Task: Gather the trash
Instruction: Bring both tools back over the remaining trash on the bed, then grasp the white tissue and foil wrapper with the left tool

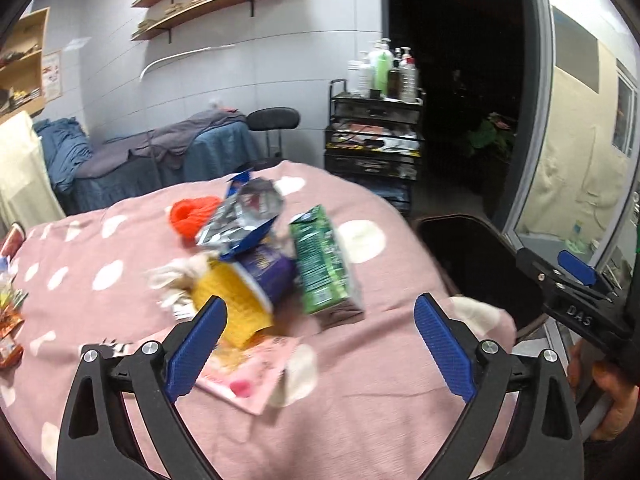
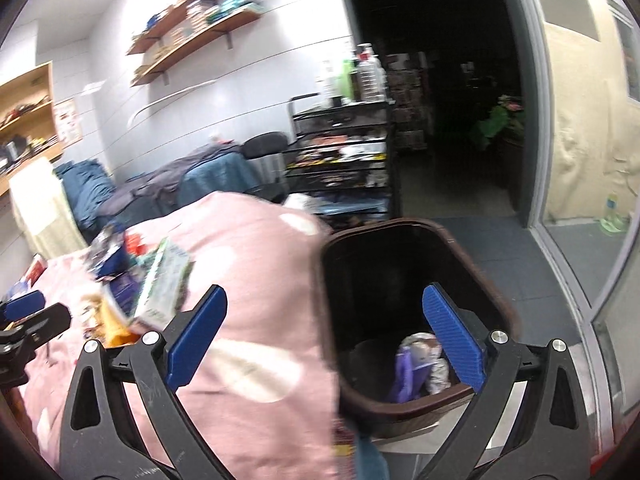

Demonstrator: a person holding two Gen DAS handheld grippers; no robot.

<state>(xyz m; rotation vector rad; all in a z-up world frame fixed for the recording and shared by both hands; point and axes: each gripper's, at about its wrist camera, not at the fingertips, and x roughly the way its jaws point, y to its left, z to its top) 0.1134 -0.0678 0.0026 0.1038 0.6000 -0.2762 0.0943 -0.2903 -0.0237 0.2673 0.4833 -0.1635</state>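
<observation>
The left gripper [image 1: 320, 340] hangs over the pink spotted bedspread [image 1: 360, 400], jaws spread wide and holding nothing. The right gripper [image 2: 324, 344], gaping and empty too, hovers above the rim of the brown trash bin [image 2: 472, 256] beside the bed, where a purple wrapper [image 2: 408, 372] lies. Farther on, trash is heaped on the bedspread: a pink packet [image 1: 256, 376], a yellow-and-purple cup [image 1: 256, 292], a green carton [image 1: 324, 264], and a silver foil bag [image 1: 244, 212].

White tiled wall [image 1: 240, 72] — wooden shelves [image 1: 212, 4].

Left gripper [image 1: 320, 320], right gripper [image 2: 324, 318]: black frames, 2 ribbed blue finger pads each, silver screws; "DAS" marking; bare-skinned hand [image 1: 608, 392].
</observation>
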